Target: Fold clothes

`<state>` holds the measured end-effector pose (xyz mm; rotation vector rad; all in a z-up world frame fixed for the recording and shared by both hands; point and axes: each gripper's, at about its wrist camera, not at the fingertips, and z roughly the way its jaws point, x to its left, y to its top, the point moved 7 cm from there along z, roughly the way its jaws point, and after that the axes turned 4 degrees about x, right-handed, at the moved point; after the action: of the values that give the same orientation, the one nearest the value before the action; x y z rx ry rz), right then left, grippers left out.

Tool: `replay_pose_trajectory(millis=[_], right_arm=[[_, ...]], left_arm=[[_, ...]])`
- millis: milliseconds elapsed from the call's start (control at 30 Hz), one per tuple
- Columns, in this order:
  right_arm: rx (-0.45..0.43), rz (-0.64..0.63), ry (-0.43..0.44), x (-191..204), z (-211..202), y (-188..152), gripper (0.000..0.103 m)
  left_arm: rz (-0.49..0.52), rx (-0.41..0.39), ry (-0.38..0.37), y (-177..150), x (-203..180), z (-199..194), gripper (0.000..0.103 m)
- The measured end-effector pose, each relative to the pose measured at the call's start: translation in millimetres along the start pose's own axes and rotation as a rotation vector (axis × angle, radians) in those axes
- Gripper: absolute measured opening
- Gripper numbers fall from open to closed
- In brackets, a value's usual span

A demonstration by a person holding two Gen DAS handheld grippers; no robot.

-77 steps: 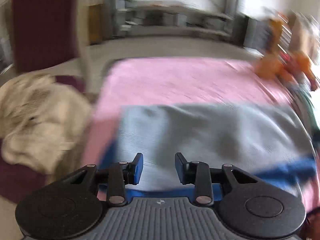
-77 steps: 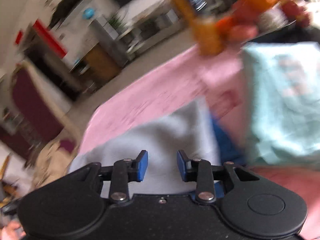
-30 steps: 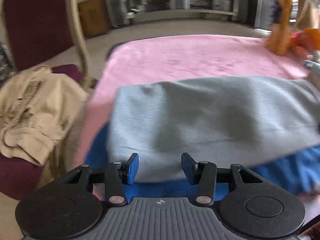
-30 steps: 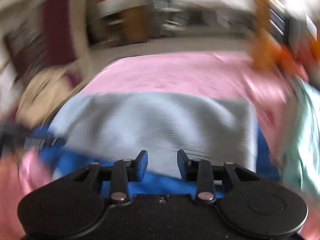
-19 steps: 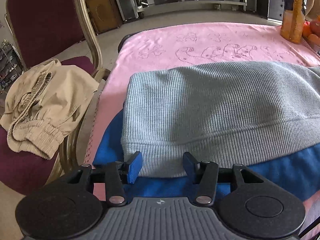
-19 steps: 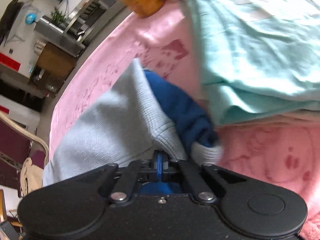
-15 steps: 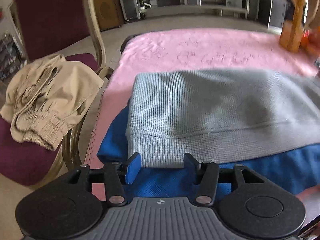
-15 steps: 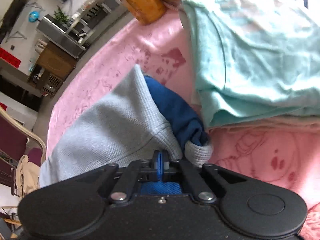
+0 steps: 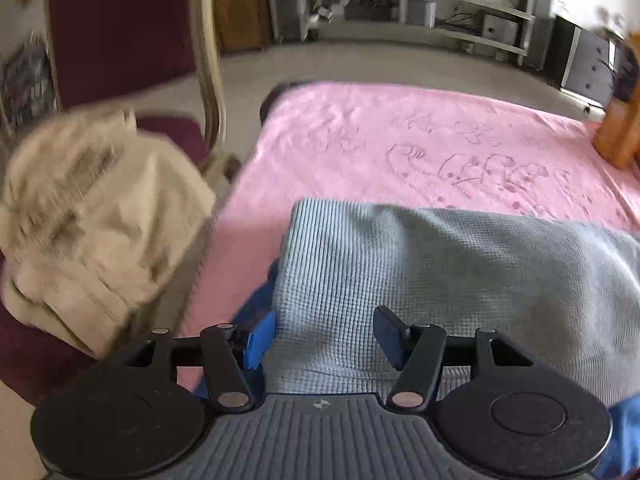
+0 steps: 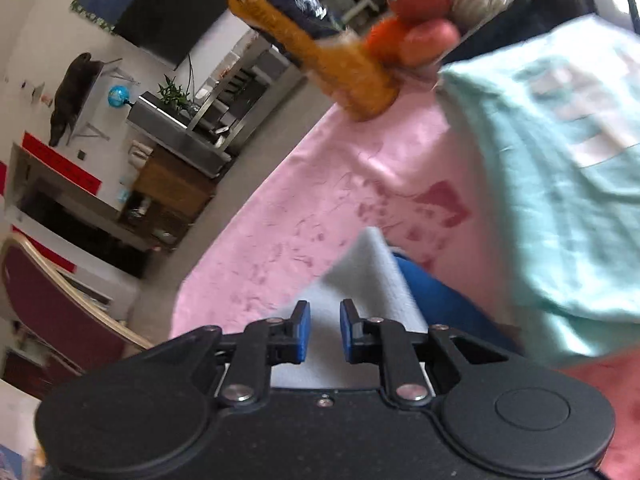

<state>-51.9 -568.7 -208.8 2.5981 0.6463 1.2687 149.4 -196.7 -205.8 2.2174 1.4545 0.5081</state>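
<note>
A grey waffle-knit garment (image 9: 460, 272) lies folded on top of a blue garment (image 9: 622, 436) on the pink tablecloth (image 9: 400, 140). My left gripper (image 9: 324, 334) hovers over the grey garment's left end. Its jaws are apart and opening, with the cloth lying under the gap and not pinched. In the right wrist view the grey garment (image 10: 372, 280) ends in a raised corner, with the blue garment (image 10: 440, 300) beside it. My right gripper (image 10: 325, 330) sits just before that corner. Its jaws are opening with a narrow gap, and the pads press on nothing.
A beige garment (image 9: 92, 216) is heaped on a maroon chair (image 9: 120, 32) left of the table. A mint-green garment (image 10: 560, 160) lies to the right of the pile. An orange bottle (image 10: 312, 48) and fruit (image 10: 420, 12) stand at the table's far side.
My right gripper was shut on the grey garment's hem; it has let go, its jaws are apart, and it has rolled. My left gripper has shifted over the grey garment's left end with wider jaws.
</note>
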Motion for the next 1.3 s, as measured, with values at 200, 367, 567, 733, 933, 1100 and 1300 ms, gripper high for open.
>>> replay_pose_trajectory(millis=[200, 367, 567, 733, 933, 1100, 1300], right_arm=[[0.112, 0.119, -0.035, -24, 39, -3, 0.012], [0.085, 0.119, -0.123, -44, 32, -5, 0.0], [-0.053, 0.111, -0.093, -38, -36, -15, 0.025], [-0.042, 0.112, -0.027, -50, -70, -38, 0.04], [0.004, 0.137, -0.109, -67, -62, -46, 0.053], [0.042, 0.108, -0.157, -66, -50, -51, 0.068], [0.094, 0.015, -0.225, -60, -36, -62, 0.071]], left_arm=[[-0.03, 0.087, 0.025, -10, 5, 25, 0.067], [-0.056, 0.1, 0.025, -13, 12, 25, 0.072], [0.025, -0.01, 0.021, -25, 0, -20, 0.061], [0.114, -0.073, -0.078, -40, -33, -51, 0.071], [0.201, -0.061, -0.068, -53, -58, -46, 0.071], [0.179, -0.044, -0.077, -54, -54, -42, 0.071], [0.185, -0.03, -0.085, -55, -56, -38, 0.071]])
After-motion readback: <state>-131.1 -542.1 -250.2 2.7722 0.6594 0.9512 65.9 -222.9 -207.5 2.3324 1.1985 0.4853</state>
